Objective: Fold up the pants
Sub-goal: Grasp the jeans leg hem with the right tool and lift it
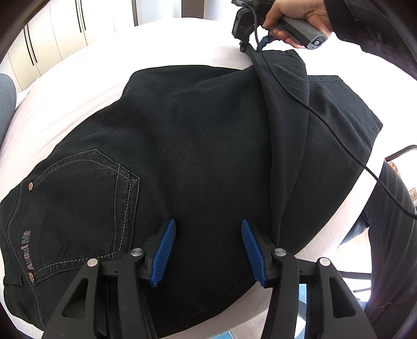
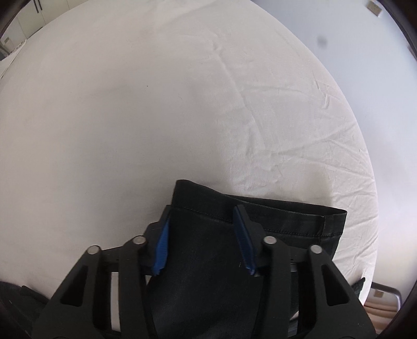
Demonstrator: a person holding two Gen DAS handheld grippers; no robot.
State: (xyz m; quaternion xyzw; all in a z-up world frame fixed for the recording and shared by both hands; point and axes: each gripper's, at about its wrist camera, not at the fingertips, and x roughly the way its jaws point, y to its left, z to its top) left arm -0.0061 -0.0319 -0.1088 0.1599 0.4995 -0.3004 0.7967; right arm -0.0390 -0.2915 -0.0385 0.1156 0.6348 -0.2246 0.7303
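While the left gripper (image 1: 207, 250) hovers w/ jaws spread wide over the black pants (image 1: 182, 161), nothing sits between its blue pads (image 1: 163, 254); it's low over the seat area, just beside the back pocket (image 1: 86, 206). Pants lie on a white bed sheet (image 1: 78, 78), waist end toward the left, legs running off to the right.

Right gripper (image 2: 203, 240): jaws look fairly wide in its own view, leg hem (image 2: 260, 216) lying between the pads. From the left wrist view, its tip (image 1: 246, 47) meets a raised fold of leg fabric at the far edge, cloth tented up to it — whether it's actually pinching, can't tell. Right hand (image 1: 294, 18) wraps the grey handle, wrist angled down toward the bed, black cable (image 1: 325, 125) trailing across the pants.
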